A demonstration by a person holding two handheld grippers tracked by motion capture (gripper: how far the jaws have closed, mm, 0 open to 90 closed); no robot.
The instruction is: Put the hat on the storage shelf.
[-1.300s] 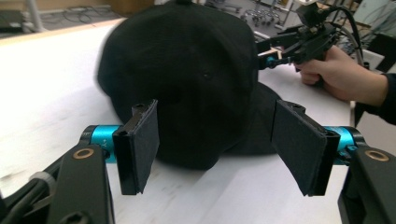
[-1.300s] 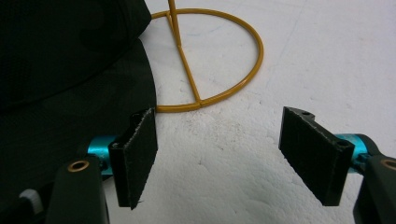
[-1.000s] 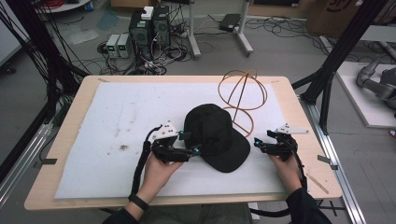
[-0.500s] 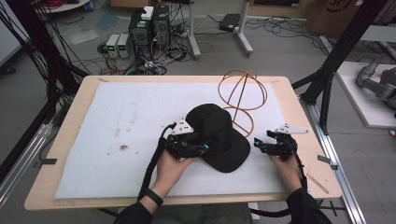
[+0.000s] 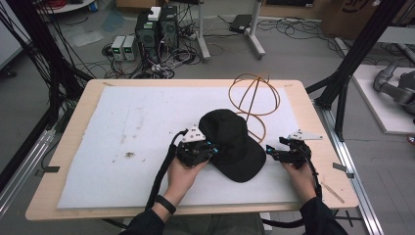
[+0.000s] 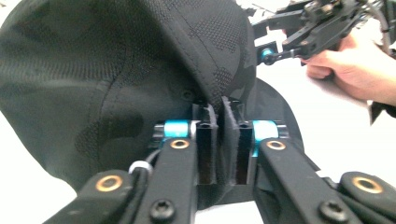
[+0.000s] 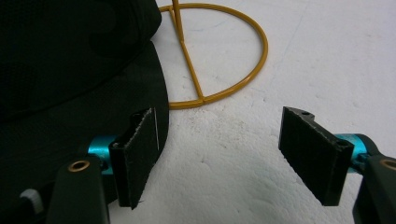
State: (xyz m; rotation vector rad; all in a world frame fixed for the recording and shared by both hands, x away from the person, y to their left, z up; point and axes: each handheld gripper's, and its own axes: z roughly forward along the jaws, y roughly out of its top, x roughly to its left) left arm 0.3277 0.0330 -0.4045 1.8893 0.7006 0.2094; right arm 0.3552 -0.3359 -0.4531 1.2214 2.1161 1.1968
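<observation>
A black cap (image 5: pixel 232 144) lies on the white mat (image 5: pixel 122 122), its brim toward the near right. My left gripper (image 5: pixel 209 148) is at the cap's left side, shut on a fold of the crown fabric (image 6: pixel 219 100). My right gripper (image 5: pixel 270 151) rests on the mat just right of the brim, open with nothing between its jaws. In the right gripper view the brim (image 7: pixel 93 116) lies beside the left pad (image 7: pixel 135 154), and the other pad (image 7: pixel 315 154) stands apart over bare mat. A gold wire hat stand (image 5: pixel 254 100) stands right behind the cap.
The wire stand's round base (image 7: pixel 224 65) lies on the mat a short way beyond my right gripper. The wooden table (image 5: pixel 313 117) edge runs close on the right. Dark specks (image 5: pixel 129 154) mark the mat at left. Computers and cables (image 5: pixel 151 34) sit on the floor beyond.
My left gripper moved right, up to the cap, and shut on its crown fabric. The right gripper stayed in place.
</observation>
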